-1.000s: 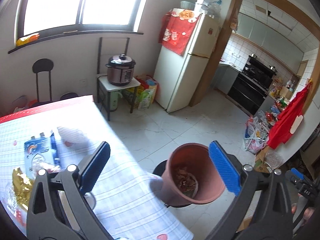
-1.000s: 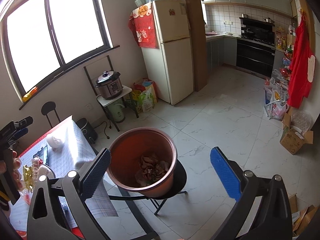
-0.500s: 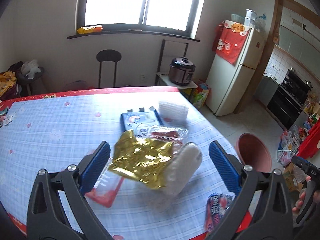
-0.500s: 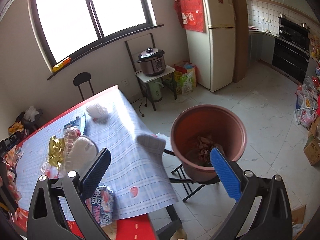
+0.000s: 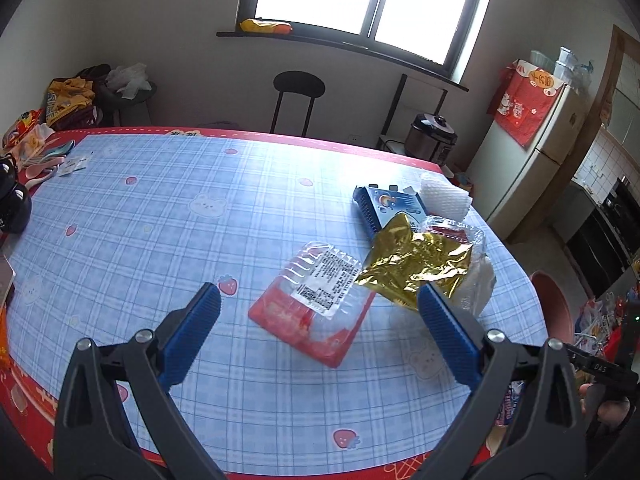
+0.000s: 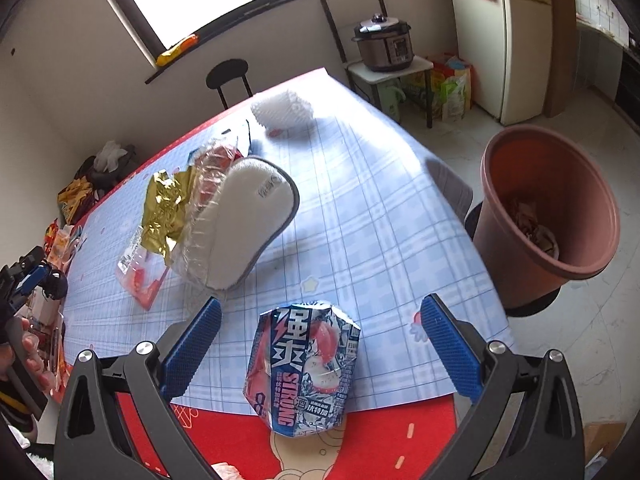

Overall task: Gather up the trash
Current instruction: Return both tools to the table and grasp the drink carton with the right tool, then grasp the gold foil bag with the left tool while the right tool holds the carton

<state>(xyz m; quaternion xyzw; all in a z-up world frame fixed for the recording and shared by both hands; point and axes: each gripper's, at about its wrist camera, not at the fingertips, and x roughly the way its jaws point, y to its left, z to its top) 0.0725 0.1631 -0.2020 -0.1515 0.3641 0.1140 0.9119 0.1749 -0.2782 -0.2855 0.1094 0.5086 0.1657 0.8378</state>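
Trash lies scattered on a blue checked tabletop (image 5: 160, 216), none of it picked up yet. Seen from the left wrist, the left tool (image 5: 316, 320) hangs over the tabletop with its blue fingers spread wide and nothing between them. Just ahead lies a flat red and clear package (image 5: 316, 312) with a printed label. Touching its far right corner is a crumpled gold foil wrapper (image 5: 416, 264), which partly covers a blue carton (image 5: 384, 204) and a clear plastic wrapper (image 5: 460, 232). A white foam net (image 5: 444, 198) sits behind them, near the far edge. Only the rim of a brown bin (image 5: 550, 304) shows past the tabletop's right edge.

Seen from the right wrist, the right tool (image 6: 320, 340) is also spread wide and empty. A crushed blue drink can (image 6: 304, 368) lies between its fingers, at the near edge of the tabletop, touched by neither. Beyond it, a white pad with a grey border (image 6: 244, 224) rests against the gold foil and clear plastic. The bin stands well apart to the right, on a dark stool (image 6: 532, 304) on the floor, with some scraps already at its bottom.

Judging by this, collection is partly done: several pieces remain. What the scraps in the bin are is hard to make out, and the left hand (image 6: 24, 364) is cut off at the frame edge.
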